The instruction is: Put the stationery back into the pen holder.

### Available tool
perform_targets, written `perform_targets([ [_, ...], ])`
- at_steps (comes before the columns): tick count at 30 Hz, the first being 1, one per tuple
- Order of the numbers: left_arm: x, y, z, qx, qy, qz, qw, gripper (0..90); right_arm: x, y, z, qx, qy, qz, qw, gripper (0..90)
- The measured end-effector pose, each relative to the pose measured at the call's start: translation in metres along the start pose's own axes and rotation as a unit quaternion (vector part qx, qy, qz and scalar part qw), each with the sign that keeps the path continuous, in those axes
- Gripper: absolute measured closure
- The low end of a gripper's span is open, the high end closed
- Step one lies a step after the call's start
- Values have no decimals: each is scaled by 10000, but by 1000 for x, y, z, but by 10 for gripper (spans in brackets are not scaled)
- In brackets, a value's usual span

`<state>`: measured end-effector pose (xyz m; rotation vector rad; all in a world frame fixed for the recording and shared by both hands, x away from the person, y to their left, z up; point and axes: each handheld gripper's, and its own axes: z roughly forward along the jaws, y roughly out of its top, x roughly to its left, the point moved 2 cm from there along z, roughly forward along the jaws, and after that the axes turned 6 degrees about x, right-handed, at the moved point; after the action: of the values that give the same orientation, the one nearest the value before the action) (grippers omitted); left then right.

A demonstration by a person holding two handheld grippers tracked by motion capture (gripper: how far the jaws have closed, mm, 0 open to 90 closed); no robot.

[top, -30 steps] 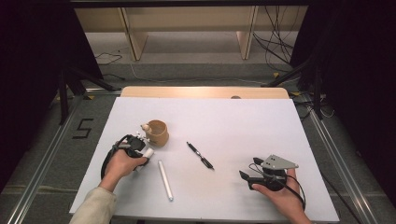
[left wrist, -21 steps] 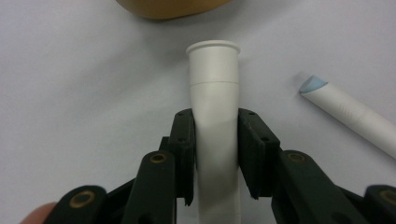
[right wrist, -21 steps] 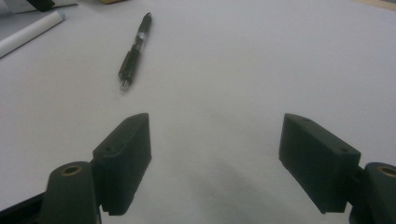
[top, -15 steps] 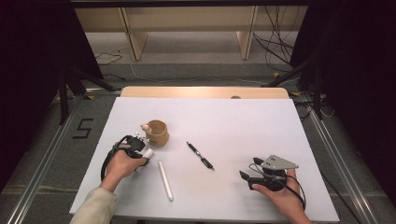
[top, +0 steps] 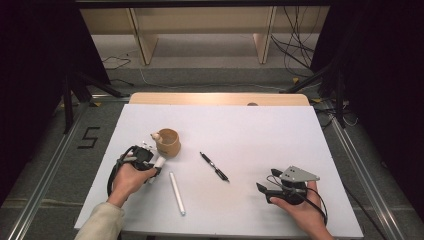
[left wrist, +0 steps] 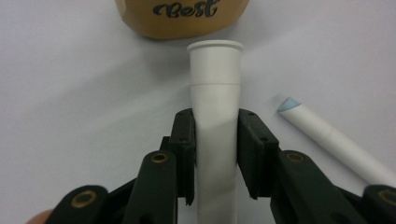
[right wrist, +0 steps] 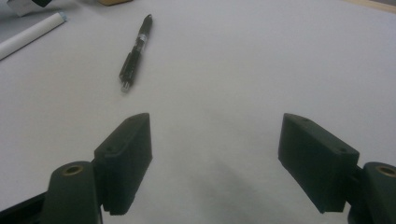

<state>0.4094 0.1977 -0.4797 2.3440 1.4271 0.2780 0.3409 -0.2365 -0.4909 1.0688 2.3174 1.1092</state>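
Note:
My left gripper (left wrist: 215,140) is shut on a white marker (left wrist: 215,107), whose capped end points toward a tan cup (left wrist: 182,16) printed with black script. In the high view this left gripper (top: 150,165) sits just left of the tan cup (top: 167,142). A second white marker (top: 177,193) lies on the white table (top: 250,135) nearby; it also shows at the right of the left gripper view (left wrist: 336,140). A black pen (top: 214,166) lies mid-table. My right gripper (top: 265,192) rests open near the front right, its jaws wide apart (right wrist: 215,163), with the black pen (right wrist: 135,51) ahead of it.
The white table ends in a wooden strip (top: 220,98) at the far side. Beyond it are wooden shelf legs (top: 142,40) and cables (top: 295,45) on the floor. A "5" mark (top: 89,137) is on the floor at left.

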Motion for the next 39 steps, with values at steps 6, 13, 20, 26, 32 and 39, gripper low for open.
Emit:
perform_targets([
  [6, -2, -2, -4, -365, -27, -48, 9993, 696, 0, 0, 0, -8, 3, -13, 10000, 264],
  [13, -5, -3, -10, -796, -8, -168, 9967, 696, 0, 0, 0, -14, 4, -6, 10000, 265],
  [20, -6, -5, -15, -1124, 8, -244, 9934, 696, 0, 0, 0, -18, 0, -5, 10000, 265],
  [26, -9, -6, -19, -1495, 13, -345, 9882, 696, 0, 0, 0, -15, 4, -4, 10000, 265],
  [32, -10, -5, -22, -1803, 34, -419, 9827, 696, 0, 0, 0, -13, 4, -5, 10000, 265],
  [39, -13, -2, -23, -2115, 49, -432, 9764, 696, 0, 0, 1, -11, 2, -6, 10000, 266],
])
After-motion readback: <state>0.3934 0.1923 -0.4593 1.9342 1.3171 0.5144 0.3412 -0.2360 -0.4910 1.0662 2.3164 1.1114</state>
